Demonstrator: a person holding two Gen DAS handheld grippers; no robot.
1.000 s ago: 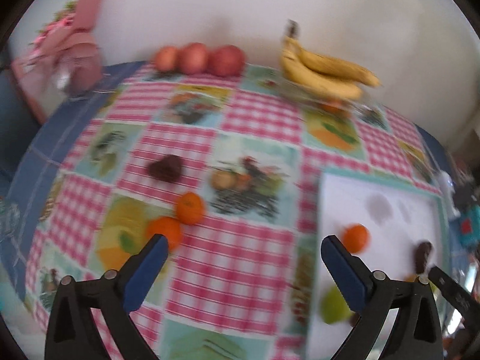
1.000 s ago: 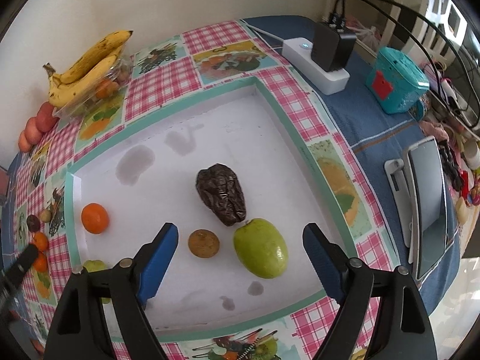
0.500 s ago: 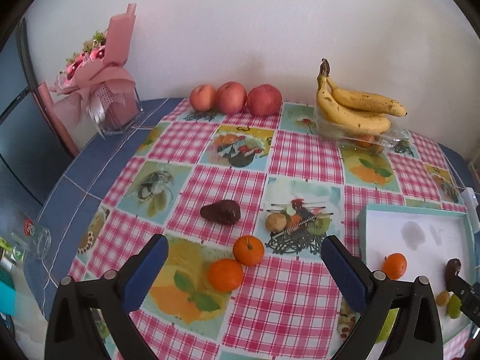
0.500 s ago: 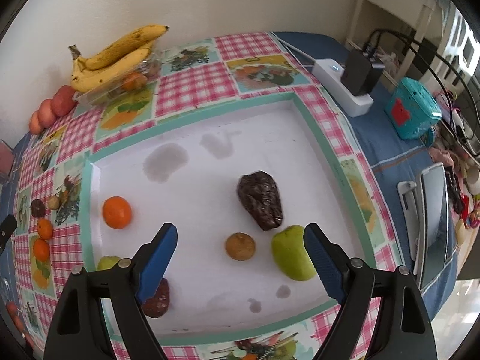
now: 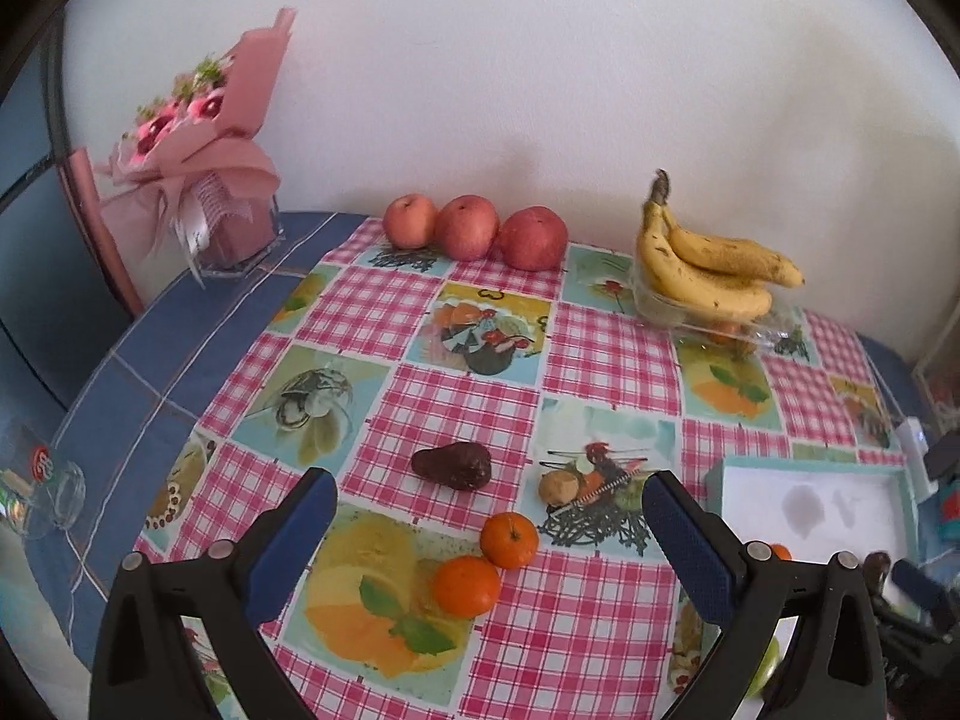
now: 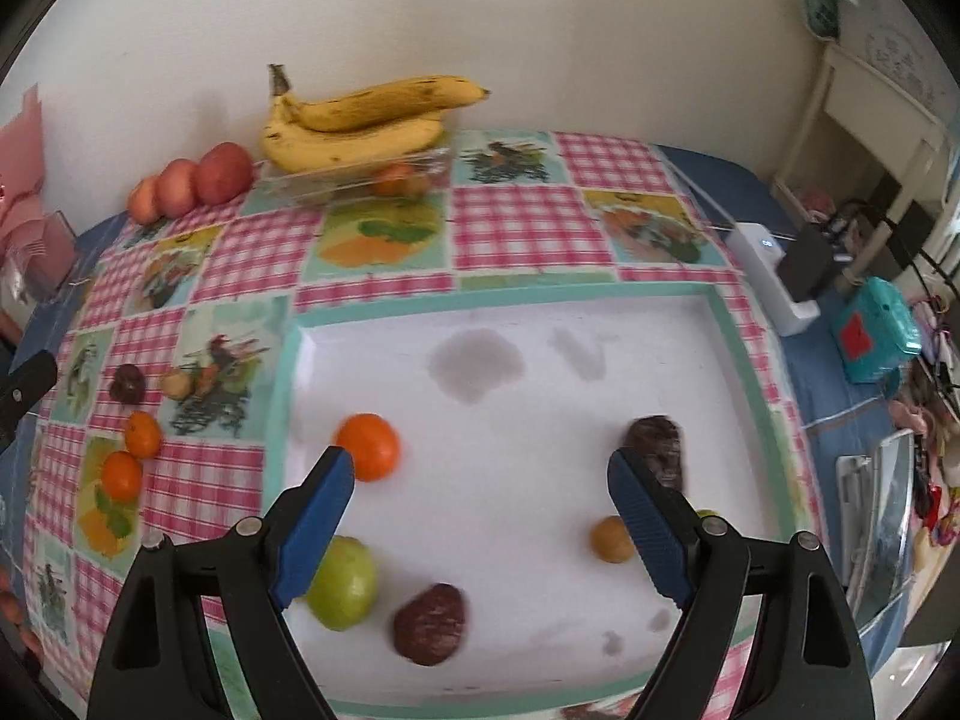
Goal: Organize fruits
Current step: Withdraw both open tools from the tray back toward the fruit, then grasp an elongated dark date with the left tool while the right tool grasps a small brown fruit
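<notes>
My left gripper (image 5: 489,531) is open and empty above the checked tablecloth. Just ahead of it lie two tangerines (image 5: 467,587) (image 5: 509,540), a dark avocado (image 5: 453,466) and a small brown fruit (image 5: 558,486). My right gripper (image 6: 480,519) is open and empty over the white tray (image 6: 738,336). In the tray lie a tangerine (image 6: 369,446), a green fruit (image 6: 343,583), two dark avocados (image 6: 429,623) (image 6: 655,443) and a small brown fruit (image 6: 611,538). A second green fruit is mostly hidden behind the right finger.
Three red apples (image 5: 474,231) and a banana bunch (image 5: 708,267) on a clear box (image 5: 711,324) stand by the back wall. A pink bouquet (image 5: 207,138) is back left and a glass (image 5: 39,495) at the left. A white power strip (image 6: 771,273) and teal box (image 6: 873,330) sit right of the tray.
Both grippers have pulled back and tilted up, so more of the wall and table shows. A second dark avocado and a green fruit came into the right wrist view. No fruit was moved.
</notes>
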